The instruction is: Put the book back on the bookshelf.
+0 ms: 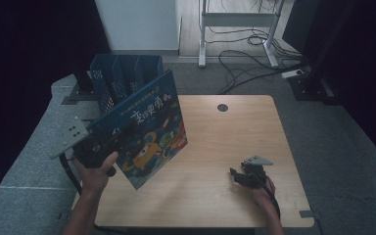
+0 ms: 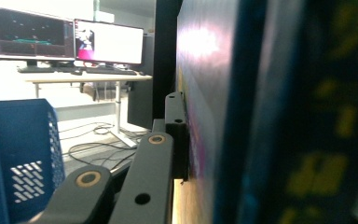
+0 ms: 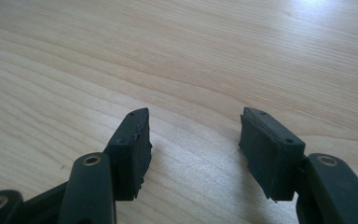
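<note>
A blue picture book (image 1: 149, 128) with yellow characters and a cartoon cover hangs tilted above the left side of the wooden table (image 1: 235, 142). My left gripper (image 1: 116, 142) is shut on the book's lower left edge, with a hand behind it. In the left gripper view one black jaw presses flat against the book (image 2: 223, 93), seen edge-on; the other jaw is hidden behind it. My right gripper (image 1: 239, 175) hovers low over the table's right front. Its pads (image 3: 133, 147) stand apart over bare wood, open with nothing between them.
A blue slotted file rack (image 1: 122, 76) stands just behind the book at the table's back left corner, also showing as the file rack (image 2: 18, 158). A round cable hole (image 1: 222, 107) sits at the table's back edge. Cables (image 1: 254, 63) and a desk frame lie on the floor beyond.
</note>
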A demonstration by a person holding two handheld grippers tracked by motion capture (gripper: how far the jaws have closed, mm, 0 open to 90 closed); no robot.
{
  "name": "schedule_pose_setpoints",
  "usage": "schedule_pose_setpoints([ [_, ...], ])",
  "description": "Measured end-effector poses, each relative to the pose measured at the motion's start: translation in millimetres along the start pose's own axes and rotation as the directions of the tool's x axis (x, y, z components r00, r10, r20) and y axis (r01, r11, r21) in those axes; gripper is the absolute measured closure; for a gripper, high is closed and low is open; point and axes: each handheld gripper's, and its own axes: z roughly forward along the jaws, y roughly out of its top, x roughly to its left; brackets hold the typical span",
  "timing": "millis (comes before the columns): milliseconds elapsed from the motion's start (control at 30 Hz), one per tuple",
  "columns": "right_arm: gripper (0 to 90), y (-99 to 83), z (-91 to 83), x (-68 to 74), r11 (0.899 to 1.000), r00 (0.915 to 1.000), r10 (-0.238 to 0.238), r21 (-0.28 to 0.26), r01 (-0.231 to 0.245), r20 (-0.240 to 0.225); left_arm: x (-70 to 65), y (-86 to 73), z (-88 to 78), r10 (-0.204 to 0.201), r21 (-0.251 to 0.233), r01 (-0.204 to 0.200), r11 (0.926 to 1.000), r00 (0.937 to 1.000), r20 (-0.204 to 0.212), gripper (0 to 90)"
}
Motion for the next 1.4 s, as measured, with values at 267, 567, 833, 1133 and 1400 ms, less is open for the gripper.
schedule_pose_setpoints([
  [267,37.6,0.2,2.1,7.5,0.999,0.9965,-0.046,0.014,0.045,0.070,7.3,1.9,-2.1,0.008,0.003,-0.008,1.0000,0.9989,-0.046,82.1],
  [567,35.8,0.2,1.6,4.6,1.000,0.9987,-0.023,0.010,0.023,0.045,24.4,0.1,-3.3,-0.008,0.004,0.009,1.0000,0.9969,-0.078,82.1],
  [833,34.8,0.4,2.5,7.7,0.999,0.9964,-0.047,0.020,0.046,0.071,36.1,2.2,-8.7,-0.023,-0.017,0.021,0.9996,0.9926,-0.119,82.1],
  [1133,34.5,0.4,2.5,7.7,0.999,0.9962,-0.044,0.020,0.042,0.075,46.6,6.2,-14.0,-0.038,-0.044,0.031,0.9986,0.9861,-0.162,82.0],
  [1400,34.3,0.4,2.5,7.8,0.999,0.9962,-0.040,0.020,0.039,0.078,54.6,7.6,-16.9,-0.048,-0.067,0.035,0.9972,0.9783,-0.201,82.0],
])
